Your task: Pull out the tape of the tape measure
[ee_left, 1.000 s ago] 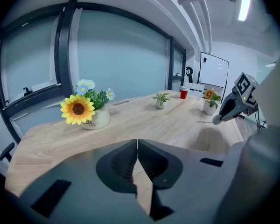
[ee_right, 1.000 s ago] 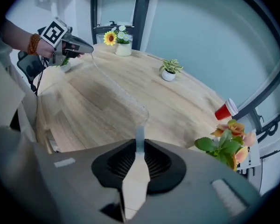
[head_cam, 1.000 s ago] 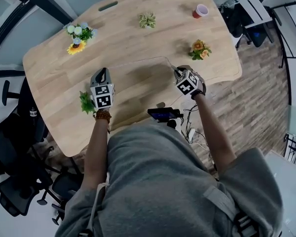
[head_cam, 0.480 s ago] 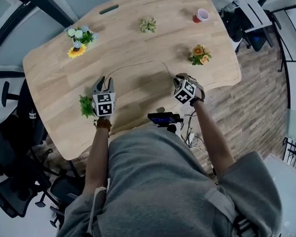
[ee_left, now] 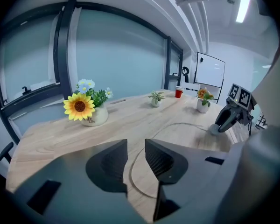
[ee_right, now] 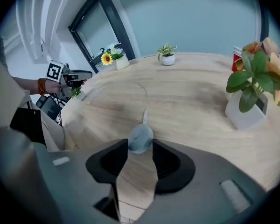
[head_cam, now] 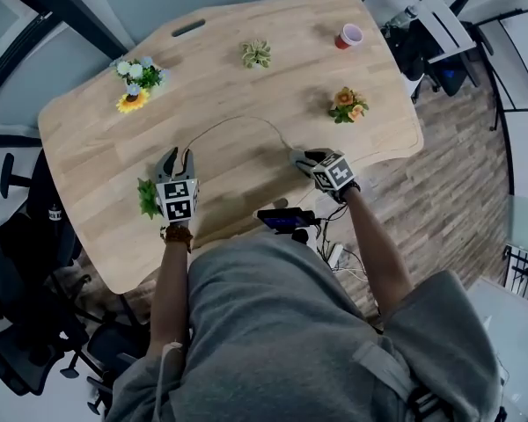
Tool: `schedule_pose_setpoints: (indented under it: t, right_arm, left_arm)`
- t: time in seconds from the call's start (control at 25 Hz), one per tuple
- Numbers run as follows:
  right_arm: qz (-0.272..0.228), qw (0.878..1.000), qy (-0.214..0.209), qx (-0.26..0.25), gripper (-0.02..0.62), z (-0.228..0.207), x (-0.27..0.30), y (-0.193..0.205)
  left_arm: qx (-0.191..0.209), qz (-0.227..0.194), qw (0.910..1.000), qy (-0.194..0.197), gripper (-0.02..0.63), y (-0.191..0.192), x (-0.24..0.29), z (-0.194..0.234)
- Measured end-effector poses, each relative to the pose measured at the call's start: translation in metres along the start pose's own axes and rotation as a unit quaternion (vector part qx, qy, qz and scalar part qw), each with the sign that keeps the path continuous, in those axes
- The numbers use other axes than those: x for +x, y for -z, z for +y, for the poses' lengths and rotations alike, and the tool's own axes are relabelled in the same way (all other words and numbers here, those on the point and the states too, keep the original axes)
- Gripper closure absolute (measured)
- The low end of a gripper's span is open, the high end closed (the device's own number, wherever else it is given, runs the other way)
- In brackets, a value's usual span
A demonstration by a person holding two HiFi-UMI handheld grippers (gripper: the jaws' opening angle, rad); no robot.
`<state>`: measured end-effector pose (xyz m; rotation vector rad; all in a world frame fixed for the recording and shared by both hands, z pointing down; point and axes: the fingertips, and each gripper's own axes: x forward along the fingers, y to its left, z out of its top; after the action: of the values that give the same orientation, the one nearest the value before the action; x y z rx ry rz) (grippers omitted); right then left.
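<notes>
Both grippers loose now?
— Yes. The left gripper (ee_left: pixel 136 146) has just opened above the tape (head_cam: pixel 233 120) curved on the counter (head_cam: pixel 97 139); the right gripper (ee_right: pixel 140 149) has just been parting round the tape measure case (ee_right: pixel 140 136). Unheld, the tape could reel back — undoing the pull.

1. A person in a grey top (head_cam: pixel 282 323) leans over a pale wooden surface (head_cam: pixel 97 148), with a gripper in each hand.
2. The left gripper (head_cam: pixel 179 157) points up the picture. Its jaws stand apart and have just been opening, with bare wood between them.
3. A thin tape (head_cam: pixel 233 119) arcs from those jaw tips across the surface to the right gripper (head_cam: pixel 304 160).
4. The right gripper points left and its jaws have just been opening. A small grey tape measure case (head_cam: pixel 296 156) sits at their tips.
5. A leafy green plant (head_cam: pixel 147 199) stands just beside the left gripper.
6. Farther off stand a sunflower pot (head_cam: pixel 132 82), a small green succulent (head_cam: pixel 256 54), a red cup (head_cam: pixel 348 35) and an orange-flower pot (head_cam: pixel 347 105).
</notes>
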<state>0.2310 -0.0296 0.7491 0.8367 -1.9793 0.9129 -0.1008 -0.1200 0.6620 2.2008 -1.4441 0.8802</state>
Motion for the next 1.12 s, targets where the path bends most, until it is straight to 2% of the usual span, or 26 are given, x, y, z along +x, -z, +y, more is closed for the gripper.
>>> schedule_pose_setpoints:
  t: [0.04, 0.24, 0.36, 0.44, 0.72, 0.88, 1.04, 1.12]
  right_arm:
    - [-0.006, 1.0, 0.007, -0.01, 0.408, -0.001, -0.001, -0.001]
    - [-0.045, 0.993, 0.062, -0.093, 0.407, -0.001, -0.016, -0.02]
    - [-0.048, 0.98, 0.108, -0.158, 0.541, 0.002, -0.02, -0.028]
    - [-0.032, 0.974, 0.121, -0.19, 0.586, 0.005, -0.015, -0.028]
    - [0.039, 0.967, 0.101, -0.23, 0.586, 0.017, 0.012, -0.011]
    - [0.052, 0.963, 0.102, -0.242, 0.586, 0.016, 0.016, -0.008]
    - [0.07, 0.961, 0.085, -0.254, 0.584, 0.016, 0.017, -0.006]
    - [0.081, 0.956, 0.085, -0.268, 0.586, 0.016, 0.018, -0.007]
  left_arm:
    - [-0.001, -0.003, 1.0, -0.001, 0.497, -0.001, -0.001, 0.001]
    - [-0.006, -0.019, 0.9998, -0.006, 0.497, -0.009, -0.003, 0.004]
    - [-0.004, -0.031, 0.9995, -0.009, 0.497, -0.014, -0.007, 0.004]
    - [-0.004, -0.034, 0.9994, -0.012, 0.497, -0.016, -0.009, 0.005]
    - [-0.008, -0.037, 0.9992, -0.017, 0.497, -0.017, -0.013, 0.009]
    - [-0.01, -0.035, 0.9991, -0.021, 0.497, -0.015, -0.014, 0.013]
    - [-0.009, -0.028, 0.9993, -0.022, 0.497, -0.011, -0.013, 0.012]
    - [-0.007, -0.029, 0.9994, -0.019, 0.497, -0.012, -0.011, 0.01]
